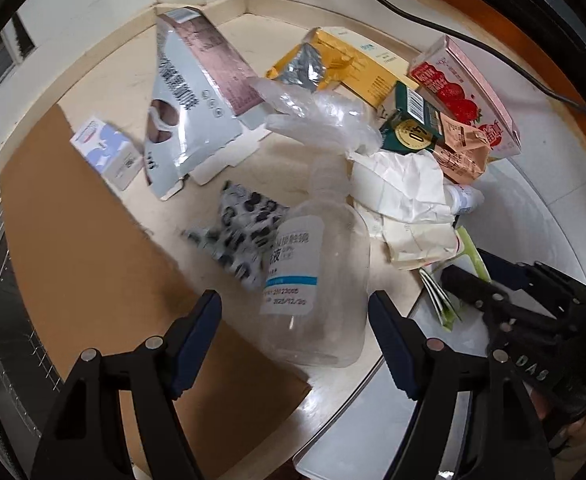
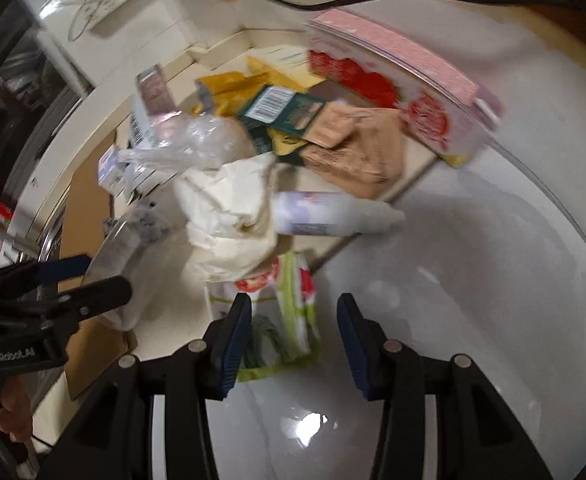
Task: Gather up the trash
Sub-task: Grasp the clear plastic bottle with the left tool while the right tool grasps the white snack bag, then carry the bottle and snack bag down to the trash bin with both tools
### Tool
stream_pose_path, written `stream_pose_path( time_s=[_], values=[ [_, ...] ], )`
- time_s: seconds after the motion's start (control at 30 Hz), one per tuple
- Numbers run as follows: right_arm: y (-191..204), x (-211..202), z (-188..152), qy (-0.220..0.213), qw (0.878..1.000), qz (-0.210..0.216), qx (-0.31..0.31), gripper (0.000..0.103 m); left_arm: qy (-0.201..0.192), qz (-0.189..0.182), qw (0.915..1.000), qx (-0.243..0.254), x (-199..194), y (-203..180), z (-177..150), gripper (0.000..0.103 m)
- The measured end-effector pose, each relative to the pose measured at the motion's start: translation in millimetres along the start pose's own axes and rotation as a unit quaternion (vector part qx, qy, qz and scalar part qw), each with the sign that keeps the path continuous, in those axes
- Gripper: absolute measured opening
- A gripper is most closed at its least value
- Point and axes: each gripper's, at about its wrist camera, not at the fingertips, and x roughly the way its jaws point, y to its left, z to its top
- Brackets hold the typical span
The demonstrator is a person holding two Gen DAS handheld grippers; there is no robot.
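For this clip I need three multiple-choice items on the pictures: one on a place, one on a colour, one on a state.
1. Where does the clear plastic bottle lie relative to the left gripper?
A. between its open jaws
B. behind the pink strawberry carton
C. inside a bin

2. What colour is the small carton with the barcode?
A. blue
B. dark green
C. orange

3. How does the right gripper stand?
A. shut on the crumpled white paper
B. shut on a carton
C. open, holding nothing

Answers: 1 A, since the bottle's body sits between the two jaw tips. 2 B, since its sides are dark green beside the pink strawberry carton. 3 C, since the jaws stand apart, above a green-and-red wrapper, with the crumpled white paper beyond.
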Motion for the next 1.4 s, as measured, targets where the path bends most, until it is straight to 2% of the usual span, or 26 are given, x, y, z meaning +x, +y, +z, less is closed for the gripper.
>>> stream_pose_path(
  time_s=[0.07,0.1,0.13,0.47,0.9,1.17,1.4],
  values=[
    [3.0,1.7,-0.4,0.002,1.000,-0.004,-0.013,0.028,0.002,-0.004,1.0000,0.005,1.8,-2.7,2.3,0.058],
    [3.6,1.7,-1.1,0.001,1.000,-0.009,-0.018,0.018,0.006,-0.008,0.9999,0.009,4.4,-4.6,3.3,0.056],
    [3.7,2.8,-1.9,0.005,1.000,-0.005,-0.019,0.013,0.008,-0.007,0.9999,0.010,5.8,-5.4,3.5,0.056],
    [-0.5,-21.0,-21.1,-0.013,1.000,-0.003,-0.001,0.009,-0.006,-0.019,0.9998,-0.001,-6.9,-6.4,-8.8,0.053],
    [19.1,-73.1,-69.7,-0.044,0.998,-0.032,0.031,0.009,-0.050,-0.049,0.9975,0.009,-83.6,-0.1,-61.9,0.052],
    [46.4,-116.9,-118.5,-0.065,0.995,-0.052,0.047,0.009,-0.073,-0.102,0.9911,0.046,-138.8,-1.5,-117.9,0.053],
    [77.2,-158.5,-169.9,-0.091,0.992,-0.070,0.061,0.009,-0.078,-0.141,0.9810,0.107,-176.4,-14.6,-176.7,0.053]
  ],
)
